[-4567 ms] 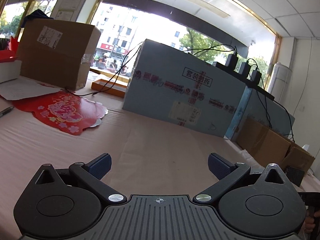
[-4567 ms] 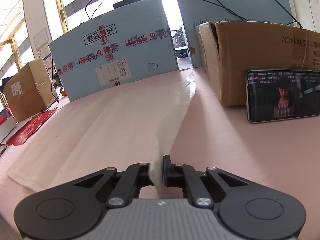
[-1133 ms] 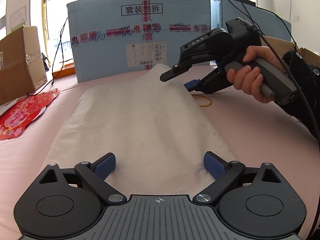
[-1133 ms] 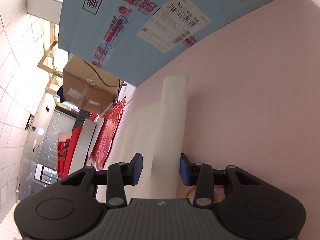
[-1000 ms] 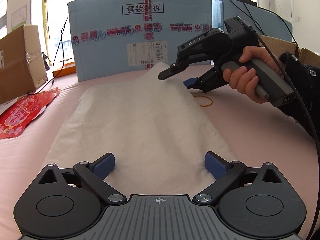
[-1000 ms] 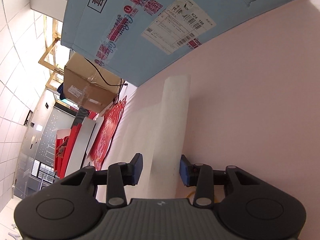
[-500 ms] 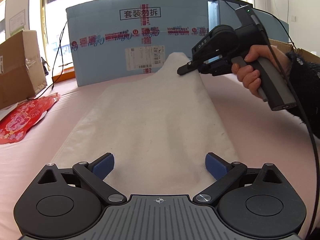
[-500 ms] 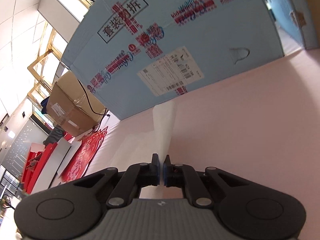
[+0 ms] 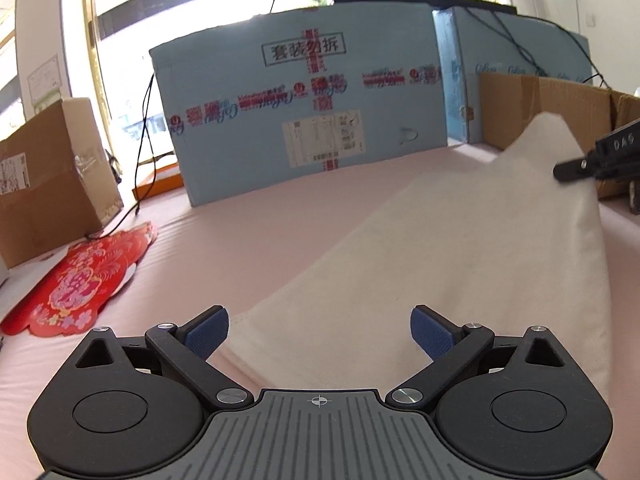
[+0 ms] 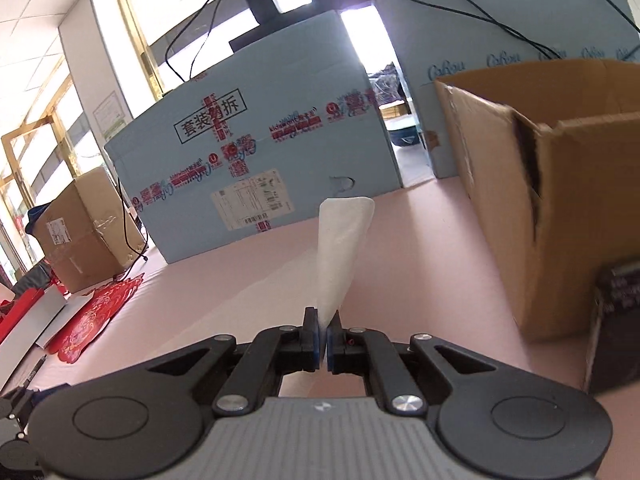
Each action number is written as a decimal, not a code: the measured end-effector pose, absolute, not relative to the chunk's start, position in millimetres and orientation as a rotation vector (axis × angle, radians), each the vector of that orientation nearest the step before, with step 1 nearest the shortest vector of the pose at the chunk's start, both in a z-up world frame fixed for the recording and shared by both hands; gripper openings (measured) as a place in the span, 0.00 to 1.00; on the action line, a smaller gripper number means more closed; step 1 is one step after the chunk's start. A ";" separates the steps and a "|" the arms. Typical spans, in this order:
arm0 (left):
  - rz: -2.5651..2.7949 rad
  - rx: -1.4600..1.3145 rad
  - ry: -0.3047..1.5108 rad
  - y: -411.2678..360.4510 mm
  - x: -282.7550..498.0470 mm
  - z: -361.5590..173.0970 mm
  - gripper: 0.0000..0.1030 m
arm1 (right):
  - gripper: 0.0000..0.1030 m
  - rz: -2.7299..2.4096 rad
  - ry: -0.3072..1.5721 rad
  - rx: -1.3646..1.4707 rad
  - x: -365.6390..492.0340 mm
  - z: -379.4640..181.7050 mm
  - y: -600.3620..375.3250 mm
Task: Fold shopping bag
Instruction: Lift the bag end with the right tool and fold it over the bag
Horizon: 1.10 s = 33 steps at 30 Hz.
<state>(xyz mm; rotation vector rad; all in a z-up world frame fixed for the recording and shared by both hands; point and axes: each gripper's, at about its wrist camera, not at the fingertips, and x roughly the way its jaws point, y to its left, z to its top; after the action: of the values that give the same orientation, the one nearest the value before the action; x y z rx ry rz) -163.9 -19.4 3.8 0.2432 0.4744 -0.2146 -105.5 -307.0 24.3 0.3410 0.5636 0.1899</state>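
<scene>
Right gripper [image 10: 323, 334], jaws clamped, is lifting a corner of the off-white cloth shopping bag [image 9: 460, 248]; left gripper [image 9: 319, 330], jaws apart, is straddling its near edge, apparently untouching. Unpinned, the bag may drag across the pink surface [image 9: 248, 232].

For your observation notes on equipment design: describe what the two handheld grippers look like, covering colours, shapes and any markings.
Both look alike. The left gripper has a grey ribbed body with a small crosshair mark, two black round housings, black linkage arms with silver pivot screws, and blue textured pads. The right gripper has the same build; seen from the left wrist view, its black side carries pale "DAS" lettering.
</scene>
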 end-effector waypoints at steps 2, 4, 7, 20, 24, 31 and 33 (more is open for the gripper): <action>-0.262 0.262 0.434 -31.9 -176.7 7.7 0.96 | 0.04 0.179 0.580 0.373 -112.9 18.5 -311.9; -0.353 0.311 0.386 -56.1 -199.4 11.5 0.96 | 0.04 0.171 0.595 0.399 -117.1 12.8 -314.1; -0.483 0.379 0.342 -90.9 -224.8 10.7 0.96 | 0.04 0.165 0.610 0.441 -119.9 9.9 -315.6; -0.481 0.739 0.358 -119.1 -227.3 -15.0 0.49 | 0.04 0.174 0.523 0.658 -164.4 13.6 -327.9; -0.443 0.897 0.263 -83.6 -234.9 -21.1 0.51 | 0.04 0.195 0.562 0.655 -189.3 1.5 -328.4; -0.372 0.854 0.291 -51.0 -235.9 -19.4 0.51 | 0.04 0.270 0.568 0.504 -225.0 -12.9 -310.0; -0.364 0.808 0.307 -47.0 -236.6 -16.7 0.51 | 0.10 0.269 0.571 0.492 -227.5 -12.2 -313.7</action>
<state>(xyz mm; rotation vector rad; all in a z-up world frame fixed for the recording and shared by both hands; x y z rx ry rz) -236.6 -47.0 -16.7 0.8083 0.3067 -0.3640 -227.5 -313.7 -12.2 0.4919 0.5707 0.2691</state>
